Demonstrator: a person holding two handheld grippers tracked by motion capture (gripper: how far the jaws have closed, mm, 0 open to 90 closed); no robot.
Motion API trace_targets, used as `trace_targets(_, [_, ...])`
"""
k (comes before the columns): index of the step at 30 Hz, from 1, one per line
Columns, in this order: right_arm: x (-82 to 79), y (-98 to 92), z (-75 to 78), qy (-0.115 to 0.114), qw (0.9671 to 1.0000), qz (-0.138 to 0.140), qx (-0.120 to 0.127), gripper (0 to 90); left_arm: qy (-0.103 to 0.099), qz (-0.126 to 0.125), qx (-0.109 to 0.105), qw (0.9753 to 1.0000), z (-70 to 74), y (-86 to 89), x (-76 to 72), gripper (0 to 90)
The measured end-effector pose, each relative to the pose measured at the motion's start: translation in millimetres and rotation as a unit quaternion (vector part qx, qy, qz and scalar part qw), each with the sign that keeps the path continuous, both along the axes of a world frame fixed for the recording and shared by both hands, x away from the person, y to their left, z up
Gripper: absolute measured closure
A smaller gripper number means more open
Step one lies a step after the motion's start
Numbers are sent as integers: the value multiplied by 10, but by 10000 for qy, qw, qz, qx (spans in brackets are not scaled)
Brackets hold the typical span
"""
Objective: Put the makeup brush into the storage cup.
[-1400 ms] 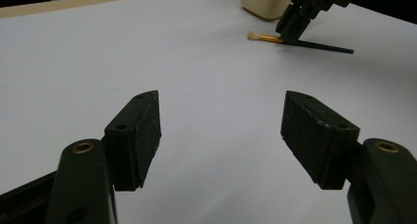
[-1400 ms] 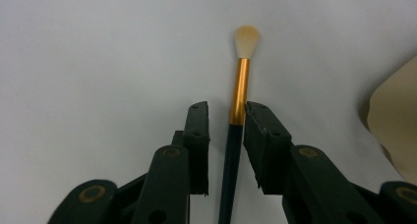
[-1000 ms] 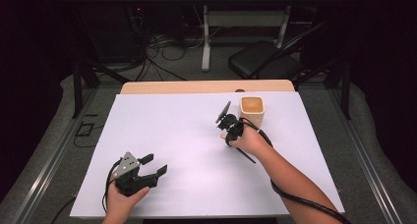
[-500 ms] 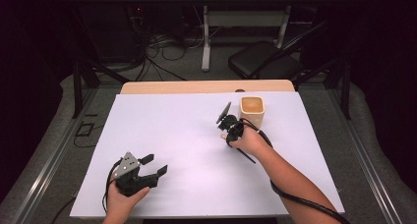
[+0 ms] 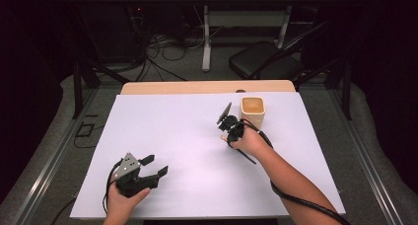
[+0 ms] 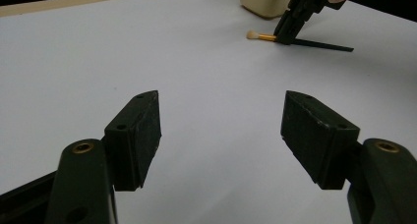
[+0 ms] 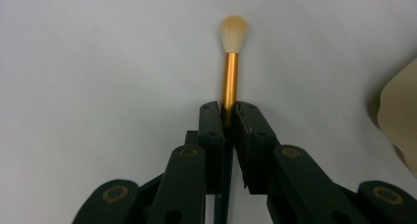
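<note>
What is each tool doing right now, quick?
Left tool: open, holding nothing, above the white table.
Right tool: closed on the paintbrush, near the beige cup.

Brush (image 7: 231, 67): gold ferrule, pale bristle tip, dark handle; lying flat on white table.

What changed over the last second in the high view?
Nothing visibly changed. The right hand-held gripper stays shut on the brush beside the cup, and the left hand-held gripper stays open, low over the white table cover near its front edge.
</note>
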State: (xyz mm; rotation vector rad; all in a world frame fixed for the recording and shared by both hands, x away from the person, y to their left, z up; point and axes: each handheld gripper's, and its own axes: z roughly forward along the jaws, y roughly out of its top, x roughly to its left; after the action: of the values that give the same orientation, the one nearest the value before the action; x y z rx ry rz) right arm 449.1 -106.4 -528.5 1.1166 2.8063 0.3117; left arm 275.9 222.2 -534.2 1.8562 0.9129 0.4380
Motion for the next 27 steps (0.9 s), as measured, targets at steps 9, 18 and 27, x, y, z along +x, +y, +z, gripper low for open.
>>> trace_targets(9, [2, -1, 2, 45, 10000, -57, -1, 831, 7, -4, 2, 10000, -1, -3, -1, 319])
trace_targets(18, [1, 1, 2, 53, 10000, -67, -9, 833, 8, -8, 0, 10000, -3, -6, -2, 319])
trace_targets(27, [4, -4, 3, 102, 9999, -106, 35, 835, 5, -8, 1, 10000, -5, -12, -1, 319])
